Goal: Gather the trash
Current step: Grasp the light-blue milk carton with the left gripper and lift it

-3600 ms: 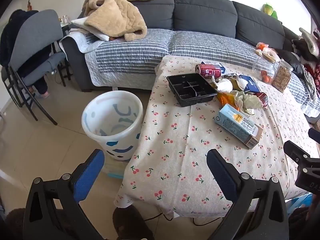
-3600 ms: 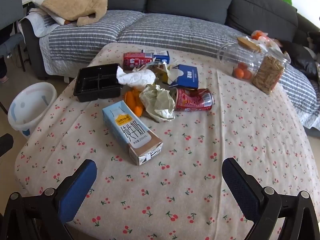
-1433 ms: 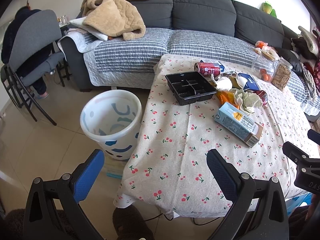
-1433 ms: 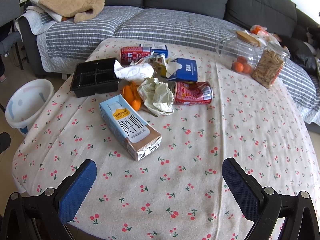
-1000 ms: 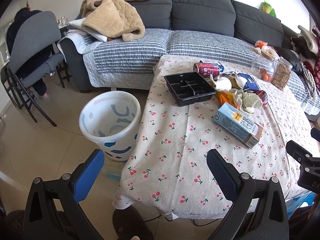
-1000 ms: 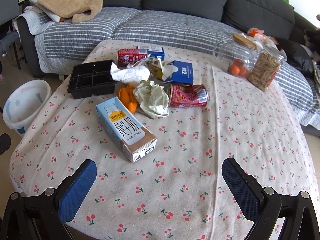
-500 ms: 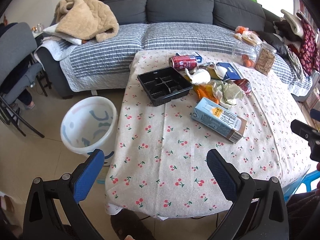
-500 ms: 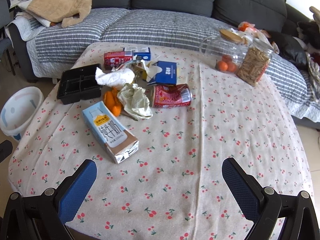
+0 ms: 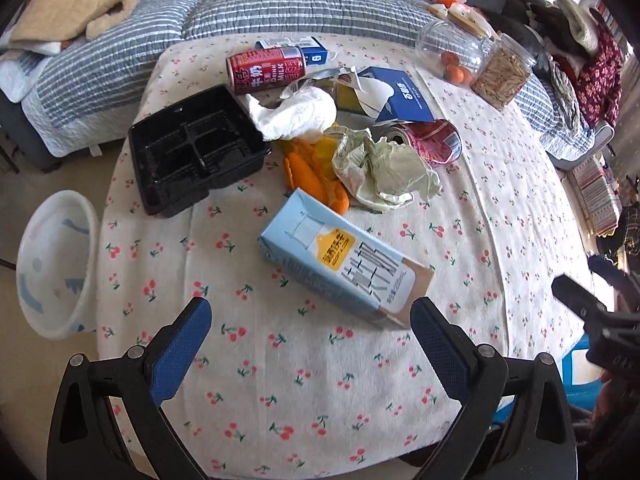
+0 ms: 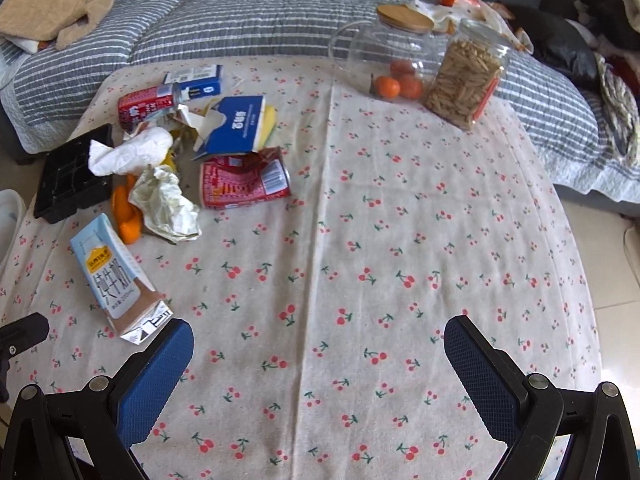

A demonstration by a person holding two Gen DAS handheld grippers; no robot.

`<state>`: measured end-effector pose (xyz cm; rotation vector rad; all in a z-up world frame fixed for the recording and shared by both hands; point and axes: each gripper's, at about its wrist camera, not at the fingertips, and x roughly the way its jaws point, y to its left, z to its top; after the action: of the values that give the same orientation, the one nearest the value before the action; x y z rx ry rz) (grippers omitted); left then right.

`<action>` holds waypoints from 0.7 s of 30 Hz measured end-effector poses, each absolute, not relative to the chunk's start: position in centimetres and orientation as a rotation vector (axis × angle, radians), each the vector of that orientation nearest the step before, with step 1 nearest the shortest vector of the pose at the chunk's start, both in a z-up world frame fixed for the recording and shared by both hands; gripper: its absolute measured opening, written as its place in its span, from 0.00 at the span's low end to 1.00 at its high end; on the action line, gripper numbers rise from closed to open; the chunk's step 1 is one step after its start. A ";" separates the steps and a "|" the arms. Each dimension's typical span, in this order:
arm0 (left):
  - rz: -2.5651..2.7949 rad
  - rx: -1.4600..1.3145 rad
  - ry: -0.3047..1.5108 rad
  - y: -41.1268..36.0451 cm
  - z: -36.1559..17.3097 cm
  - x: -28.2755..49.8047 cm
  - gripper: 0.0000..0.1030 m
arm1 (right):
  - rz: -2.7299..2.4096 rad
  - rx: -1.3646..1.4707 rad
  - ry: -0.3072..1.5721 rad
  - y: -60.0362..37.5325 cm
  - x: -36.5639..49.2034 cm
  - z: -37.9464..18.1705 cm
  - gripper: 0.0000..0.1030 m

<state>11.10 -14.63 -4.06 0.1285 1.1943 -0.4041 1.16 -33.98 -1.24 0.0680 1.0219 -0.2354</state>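
Observation:
Trash lies on the cherry-print tablecloth point(image 9: 280, 380): a light blue milk carton point(image 9: 344, 268) on its side, a black plastic tray point(image 9: 196, 148), crumpled white tissue point(image 9: 296, 114), crumpled pale wrapper point(image 9: 384, 170), orange peel point(image 9: 316, 176), a crushed red can point(image 9: 432, 140), a red milk can point(image 9: 266, 69) and a torn blue box point(image 9: 400, 96). My left gripper point(image 9: 310, 338) is open and empty, just short of the carton. My right gripper point(image 10: 318, 360) is open and empty over bare cloth, with the carton point(image 10: 116, 280) to its left.
A white bin point(image 9: 52, 264) stands on the floor left of the table. Two glass jars point(image 10: 460, 80), one with oranges, one with snacks, stand at the table's far right. A grey sofa with striped cover point(image 10: 260, 20) runs behind.
Both grippers have moved forward over the table. The left one swung right and closer to the milk carton. The right one shifted right, so the trash now sits at its left.

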 end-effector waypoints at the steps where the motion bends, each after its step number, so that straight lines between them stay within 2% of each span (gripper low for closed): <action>1: -0.402 0.130 1.199 -15.3 -4.5 11.6 0.96 | -0.239 0.094 1.034 -34.7 1.1 -2.1 1.00; 5: -0.370 0.123 1.248 -17.4 -6.4 13.7 0.87 | -0.218 0.215 1.131 -37.1 1.7 -4.8 1.00; 11: -0.358 0.136 1.253 -19.2 -7.3 14.7 0.85 | -0.289 0.142 1.111 -38.9 2.5 -4.7 1.00; 16: -0.341 0.130 1.291 -19.3 -8.4 15.6 0.84 | -0.293 0.189 1.133 -40.5 3.0 -5.3 1.00; 19: -0.351 0.120 1.295 -19.1 -8.5 15.5 0.81 | -0.301 0.220 1.139 -41.1 3.5 -5.5 1.00; 21: -0.373 0.107 1.300 -18.7 -8.3 15.4 0.74 | -0.308 0.235 1.139 -41.3 3.8 -5.5 1.00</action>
<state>15.35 -18.67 -8.34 0.1067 1.2997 -0.3725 3.83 -41.25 -5.51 0.2348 1.1389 -0.3081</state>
